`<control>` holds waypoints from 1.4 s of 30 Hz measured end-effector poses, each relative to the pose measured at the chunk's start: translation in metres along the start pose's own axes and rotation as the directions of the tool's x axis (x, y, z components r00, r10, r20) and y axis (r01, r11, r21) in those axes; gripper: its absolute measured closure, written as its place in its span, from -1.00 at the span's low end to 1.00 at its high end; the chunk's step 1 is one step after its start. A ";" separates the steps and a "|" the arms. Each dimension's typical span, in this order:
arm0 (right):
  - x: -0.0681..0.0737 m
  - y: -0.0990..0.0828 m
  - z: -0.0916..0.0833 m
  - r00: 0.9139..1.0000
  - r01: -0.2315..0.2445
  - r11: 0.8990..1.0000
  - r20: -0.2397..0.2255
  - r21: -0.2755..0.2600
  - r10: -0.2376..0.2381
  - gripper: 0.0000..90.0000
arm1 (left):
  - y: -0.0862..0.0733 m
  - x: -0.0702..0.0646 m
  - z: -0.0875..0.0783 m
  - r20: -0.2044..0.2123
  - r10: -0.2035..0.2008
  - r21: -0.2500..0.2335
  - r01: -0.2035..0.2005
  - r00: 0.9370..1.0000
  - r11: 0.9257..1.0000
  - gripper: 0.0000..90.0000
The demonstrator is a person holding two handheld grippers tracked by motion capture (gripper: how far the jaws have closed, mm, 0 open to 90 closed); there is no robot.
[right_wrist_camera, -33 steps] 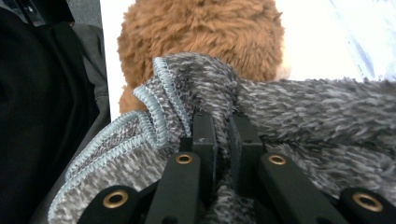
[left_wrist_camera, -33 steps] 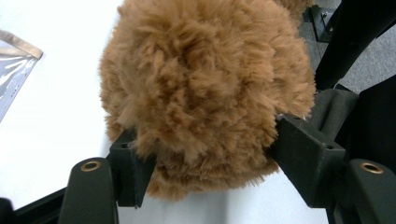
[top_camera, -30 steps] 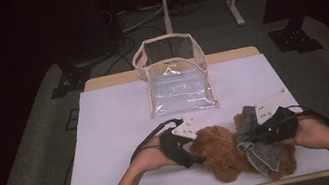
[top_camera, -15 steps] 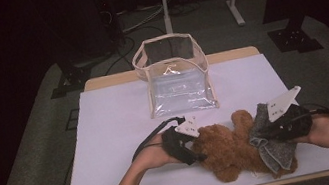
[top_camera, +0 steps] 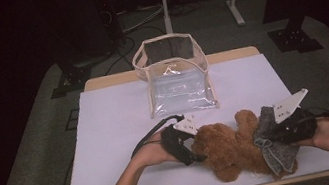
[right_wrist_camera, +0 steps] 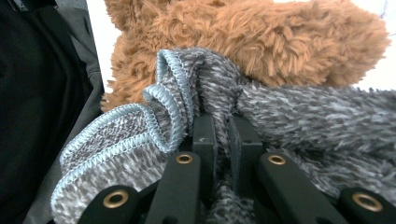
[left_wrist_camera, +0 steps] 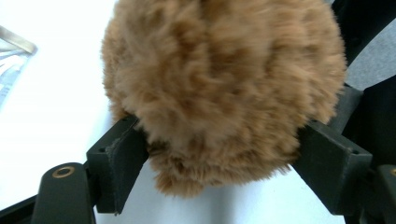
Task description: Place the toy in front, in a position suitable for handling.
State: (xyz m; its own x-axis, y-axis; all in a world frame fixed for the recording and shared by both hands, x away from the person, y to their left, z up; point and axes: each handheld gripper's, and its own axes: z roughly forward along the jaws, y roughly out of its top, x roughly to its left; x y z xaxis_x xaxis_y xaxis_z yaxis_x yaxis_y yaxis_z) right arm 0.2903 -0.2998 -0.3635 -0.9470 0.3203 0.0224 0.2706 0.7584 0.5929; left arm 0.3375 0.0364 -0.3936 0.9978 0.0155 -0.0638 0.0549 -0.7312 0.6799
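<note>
While both grippers hold on, the risk is a tug-of-war: left gripper (top_camera: pixel 198 155) has its jaws spread wide around the fluffy brown plush teddy bear (top_camera: pixel 230 146)'s round head, so fur could slip out. Right gripper (right_wrist_camera: pixel 223 135) is clamped nearly closed on the grey knitted garment with blue stitched hem (right_wrist_camera: pixel 140 126) (thin, stretchy), which might tear or snag. Bear lies near the white table (top_camera: pixel 118 130)'s front edge, clear plastic tote bag (top_camera: pixel 178 77) behind.

I see the teddy bear (top_camera: pixel 228 150) lying on the desk (top_camera: pixel 118 130) near its front edge, right of centre, with the knitted cloth (top_camera: pixel 275 147) draped over its right end. My left tool (top_camera: pixel 184 145) touches the bear's left end; my right tool (top_camera: pixel 280 129) sits at the cloth. The clear bag (top_camera: pixel 178 77) stands behind them, toward the back edge.
</note>
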 end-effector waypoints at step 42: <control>0.003 -0.004 0.004 0.999 -0.025 1.000 0.025 -0.013 0.025 0.84 | -0.003 0.005 0.009 0.073 0.015 -0.074 -0.009 0.997 0.997 -0.60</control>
State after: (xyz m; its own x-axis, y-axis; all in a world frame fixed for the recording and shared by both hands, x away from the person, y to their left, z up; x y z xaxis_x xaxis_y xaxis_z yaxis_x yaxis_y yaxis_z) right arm 0.2868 -0.2998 -0.3695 -0.9353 0.3535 0.0176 0.2921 0.7427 0.6026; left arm 0.3422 0.0328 -0.4029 0.9932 -0.0452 -0.1074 0.0484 -0.6785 0.7330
